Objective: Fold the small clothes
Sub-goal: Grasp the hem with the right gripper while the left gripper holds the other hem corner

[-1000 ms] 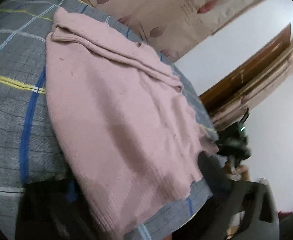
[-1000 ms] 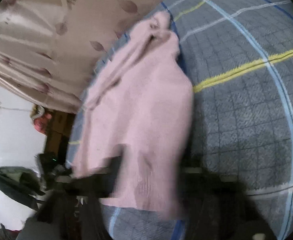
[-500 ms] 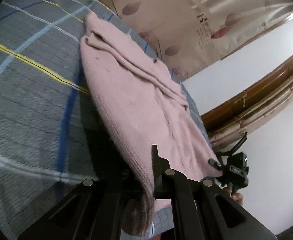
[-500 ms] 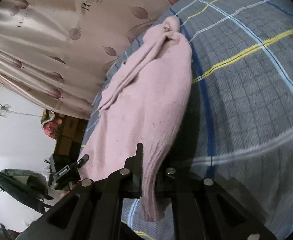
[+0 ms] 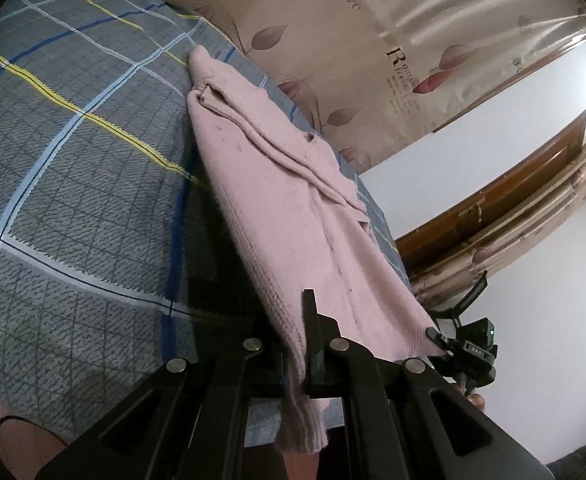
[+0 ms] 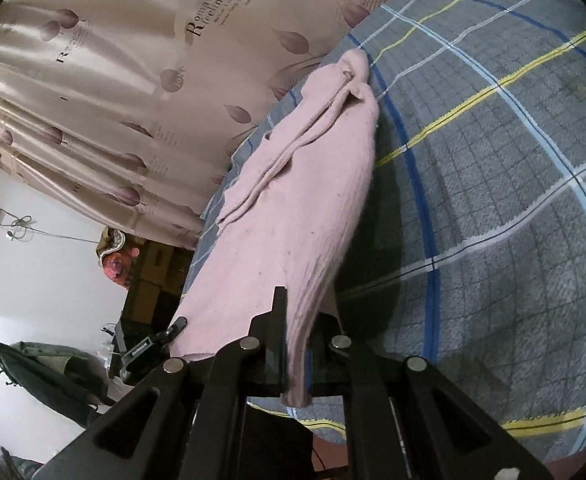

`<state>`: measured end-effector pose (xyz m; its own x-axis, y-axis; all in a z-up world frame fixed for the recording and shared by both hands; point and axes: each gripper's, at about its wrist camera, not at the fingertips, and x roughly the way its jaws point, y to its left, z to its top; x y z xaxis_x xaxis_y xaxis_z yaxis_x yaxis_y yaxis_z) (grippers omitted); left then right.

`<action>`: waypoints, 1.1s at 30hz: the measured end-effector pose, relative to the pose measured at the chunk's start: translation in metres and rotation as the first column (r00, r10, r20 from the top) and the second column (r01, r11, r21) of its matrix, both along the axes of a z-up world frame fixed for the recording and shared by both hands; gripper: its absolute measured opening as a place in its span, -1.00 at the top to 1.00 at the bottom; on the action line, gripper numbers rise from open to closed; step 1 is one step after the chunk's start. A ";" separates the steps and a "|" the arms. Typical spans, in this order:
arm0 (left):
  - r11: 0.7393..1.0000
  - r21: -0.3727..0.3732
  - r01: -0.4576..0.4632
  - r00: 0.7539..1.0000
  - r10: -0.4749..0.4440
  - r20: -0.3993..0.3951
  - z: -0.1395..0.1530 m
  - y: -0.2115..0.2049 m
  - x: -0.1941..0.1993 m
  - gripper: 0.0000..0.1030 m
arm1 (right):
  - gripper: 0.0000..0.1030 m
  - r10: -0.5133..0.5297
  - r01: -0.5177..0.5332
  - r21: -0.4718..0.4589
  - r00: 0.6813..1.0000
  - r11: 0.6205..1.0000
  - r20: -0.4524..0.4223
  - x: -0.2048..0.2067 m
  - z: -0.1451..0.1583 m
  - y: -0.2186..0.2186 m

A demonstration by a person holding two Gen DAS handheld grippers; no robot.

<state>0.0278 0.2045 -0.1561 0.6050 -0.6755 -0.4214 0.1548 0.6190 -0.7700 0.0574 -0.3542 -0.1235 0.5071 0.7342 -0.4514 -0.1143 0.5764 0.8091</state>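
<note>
A pale pink knitted garment (image 5: 293, 216) lies stretched along the grey plaid bed cover (image 5: 73, 184). Its near hem is lifted off the bed at both corners. My left gripper (image 5: 299, 332) is shut on one corner of that hem, and a ribbed end hangs below the jaws. In the right wrist view the same pink garment (image 6: 301, 216) runs away from me, and my right gripper (image 6: 293, 344) is shut on its other hem corner. The right gripper (image 5: 437, 338) also shows at the far corner in the left wrist view. The left gripper (image 6: 175, 326) shows likewise in the right wrist view.
The grey plaid bed cover (image 6: 493, 184) fills the right of the right wrist view. A beige leaf-print curtain (image 6: 113, 72) hangs behind the bed. A wooden door frame (image 5: 513, 200) and white wall lie past the bed's edge. A dark chair with clothes (image 6: 49, 368) stands low left.
Both grippers closed on the near hem of the pink garment and raised it off the bed. Since then both have carried it further, so the garment now looks narrower and steeper.
</note>
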 end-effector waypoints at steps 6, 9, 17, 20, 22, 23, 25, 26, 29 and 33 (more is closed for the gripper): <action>0.999 0.046 0.009 1.000 -0.008 -0.019 -0.009 0.000 0.005 0.80 | 0.79 0.033 -0.039 -0.087 0.997 0.995 -0.064 0.009 -0.013 0.002; 0.997 0.063 -0.032 0.998 0.035 -0.049 -0.012 0.010 0.007 0.42 | 0.50 0.018 -0.027 -0.108 0.996 0.994 -0.087 0.012 -0.019 -0.002; 0.992 0.120 0.035 0.997 -0.026 -0.070 -0.014 0.005 0.034 -0.21 | -0.19 0.051 -0.057 -0.055 0.992 0.997 -0.113 0.048 -0.026 -0.001; 0.987 0.138 0.082 0.995 -0.073 -0.069 -0.015 -0.008 0.040 -0.17 | 0.72 0.088 -0.101 -0.109 0.989 0.989 -0.118 0.055 -0.028 0.014; 0.989 0.105 0.100 0.990 -0.089 -0.113 -0.022 -0.012 0.042 0.75 | 0.76 0.102 -0.121 -0.126 0.983 0.985 -0.150 0.056 -0.035 0.022; 0.991 0.093 0.099 0.985 -0.084 -0.150 -0.028 -0.014 0.043 0.90 | 0.77 0.095 -0.109 -0.108 0.987 0.988 -0.132 0.053 -0.036 0.022; 0.995 0.078 0.069 0.993 -0.060 -0.105 -0.028 -0.015 0.033 0.91 | 0.78 0.079 -0.088 -0.104 0.994 0.991 -0.080 0.044 -0.030 0.020; 0.994 0.088 0.061 0.995 -0.054 -0.081 -0.025 -0.016 0.028 0.91 | 0.79 0.071 -0.076 -0.083 0.995 0.994 -0.063 0.040 -0.029 0.018; 0.999 0.035 0.018 1.000 -0.017 -0.026 -0.015 -0.012 0.014 0.91 | 0.80 0.055 -0.056 -0.027 0.998 0.998 -0.023 0.030 -0.020 0.014; 0.999 -0.045 -0.007 1.000 0.008 0.027 -0.001 -0.004 0.006 0.91 | 0.80 0.053 -0.053 0.010 0.999 0.999 0.013 0.026 -0.008 0.014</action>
<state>0.0342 0.2009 -0.1570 0.6212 -0.6885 -0.3743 0.1714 0.5854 -0.7924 0.0833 -0.3405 -0.1315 0.4732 0.7649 -0.4370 -0.1551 0.5607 0.8134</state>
